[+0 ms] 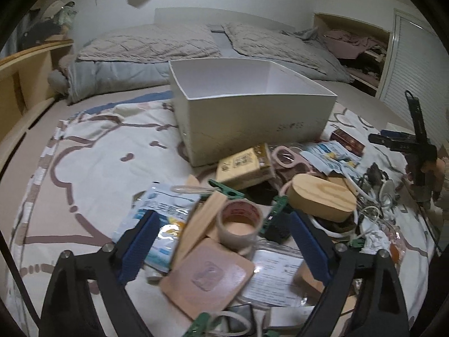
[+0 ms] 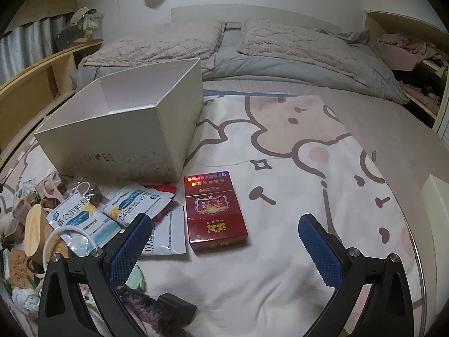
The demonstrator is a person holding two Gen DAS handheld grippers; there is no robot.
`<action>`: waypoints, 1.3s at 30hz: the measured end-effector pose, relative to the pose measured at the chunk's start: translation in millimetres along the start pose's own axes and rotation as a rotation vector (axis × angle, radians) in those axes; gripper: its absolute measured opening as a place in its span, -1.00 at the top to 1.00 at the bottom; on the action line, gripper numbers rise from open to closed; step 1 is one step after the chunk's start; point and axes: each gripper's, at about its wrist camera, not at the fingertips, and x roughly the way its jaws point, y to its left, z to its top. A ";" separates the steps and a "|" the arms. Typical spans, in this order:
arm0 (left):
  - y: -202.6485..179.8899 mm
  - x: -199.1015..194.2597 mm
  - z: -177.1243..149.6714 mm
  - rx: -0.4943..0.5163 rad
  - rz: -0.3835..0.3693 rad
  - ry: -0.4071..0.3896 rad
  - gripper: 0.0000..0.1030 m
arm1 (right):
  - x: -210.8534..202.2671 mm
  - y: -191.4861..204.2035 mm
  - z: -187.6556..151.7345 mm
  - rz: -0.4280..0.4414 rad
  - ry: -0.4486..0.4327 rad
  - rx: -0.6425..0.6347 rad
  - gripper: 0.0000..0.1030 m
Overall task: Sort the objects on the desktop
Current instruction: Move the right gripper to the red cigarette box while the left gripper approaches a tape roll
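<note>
A cluttered heap of small household things lies on a bed (image 2: pixel 280 168) covered with a cartoon-print sheet, beside an open white shoe box (image 1: pixel 252 129) that looks empty. The main risk, as a judgement, is in the crowding: the roll of tape (image 1: pixel 240 221) lies among a wooden block (image 1: pixel 200 221), a tan square pad (image 1: pixel 207 275), green clothes pegs and foil sachets (image 1: pixel 157 224), all overlapping, so a grab there could pinch a neighbour along with it or tip the loose pile and scatter pieces. Cables and a wooden oval lid (image 1: pixel 320 196) nearby could also snag. The left tongs (image 1: pixel 224 224) are spread wide, with nothing gripped; the tape roll and block lie between the blue pads without being pressed, so the tongs count as released. The right tongs (image 2: pixel 224 230) are likewise wide open and hold nothing, angled down over a red cigarette pack (image 2: pixel 214 213) that lies flat on the sheet just in front of the box, its near end between the pads but untouched. This pack lies clear on its right side, with a paper leaflet (image 2: pixel 168 233) alongside its left edge; a careless closing there might catch that paper too.
</note>
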 end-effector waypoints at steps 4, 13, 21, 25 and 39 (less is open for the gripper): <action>-6.4 8.8 -0.4 0.006 -0.026 0.030 -0.53 | 4.7 -1.6 0.7 -0.019 0.014 0.009 -1.00; -16.4 23.9 -3.4 0.024 -0.067 0.082 -0.14 | 19.5 4.2 2.1 -0.073 0.063 -0.046 -1.00; -15.0 27.0 -2.5 0.009 -0.074 0.080 -0.04 | 36.6 14.3 -1.0 -0.099 0.128 -0.112 -1.00; -15.2 26.6 -2.6 0.015 -0.082 0.077 0.10 | 44.3 15.5 -2.8 -0.125 0.161 -0.134 -1.00; -18.8 31.8 -7.1 0.041 -0.065 0.095 0.12 | 57.2 1.1 -5.6 -0.195 0.203 -0.110 -1.00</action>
